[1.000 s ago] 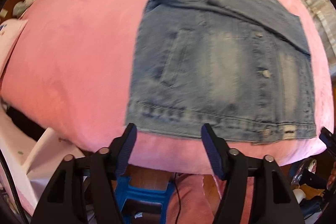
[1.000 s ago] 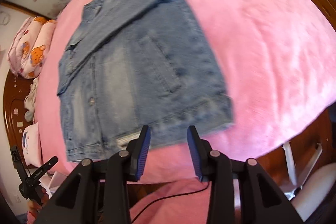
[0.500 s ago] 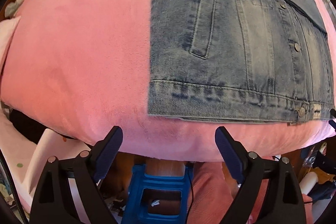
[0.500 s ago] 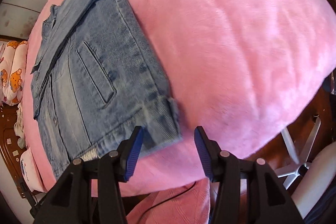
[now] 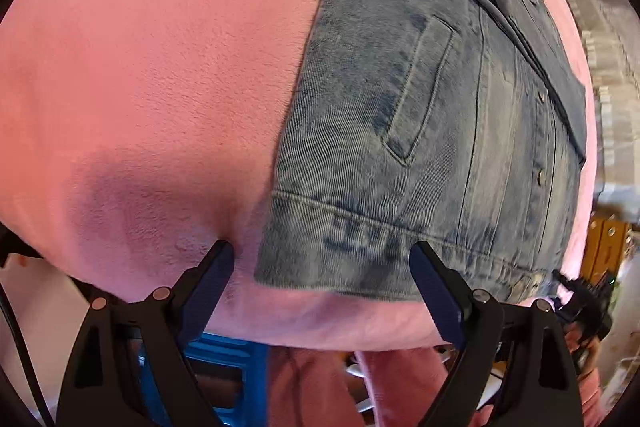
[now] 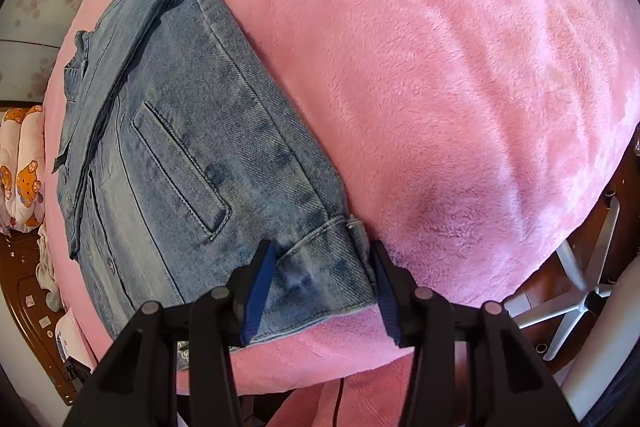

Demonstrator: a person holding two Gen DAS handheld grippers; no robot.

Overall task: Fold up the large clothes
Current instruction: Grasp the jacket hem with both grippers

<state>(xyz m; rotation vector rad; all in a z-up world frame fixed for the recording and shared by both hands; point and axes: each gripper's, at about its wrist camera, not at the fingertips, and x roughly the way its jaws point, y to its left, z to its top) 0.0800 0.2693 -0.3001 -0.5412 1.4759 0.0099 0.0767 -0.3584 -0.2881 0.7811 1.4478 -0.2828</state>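
A washed-blue denim jacket (image 5: 420,131) lies flat, front up, on a pink fleece blanket (image 5: 152,75). My left gripper (image 5: 320,257) points steeply down over the jacket's near left hem corner (image 5: 280,259). Its jaws stand wide and are closing slightly, with the corner between them; the pads do not press on it. In the right wrist view, the jacket (image 6: 180,155) has its near right hem corner (image 6: 328,267) between the jaws of my right gripper (image 6: 323,255). These jaws are closing and their pads are not squeezing the denim.
The blanket's near edge drops off just below both grippers. A blue plastic stool (image 5: 228,367) and a person's pink trousers (image 5: 320,387) are under that edge. Bear-print pillows (image 6: 20,163) lie at the far left. A white swivel-chair base (image 6: 580,291) stands at the right.
Both grippers have come down close to the jacket's near hem. The left one slid to the left corner and its jaws widened. The right one settled over the right corner.
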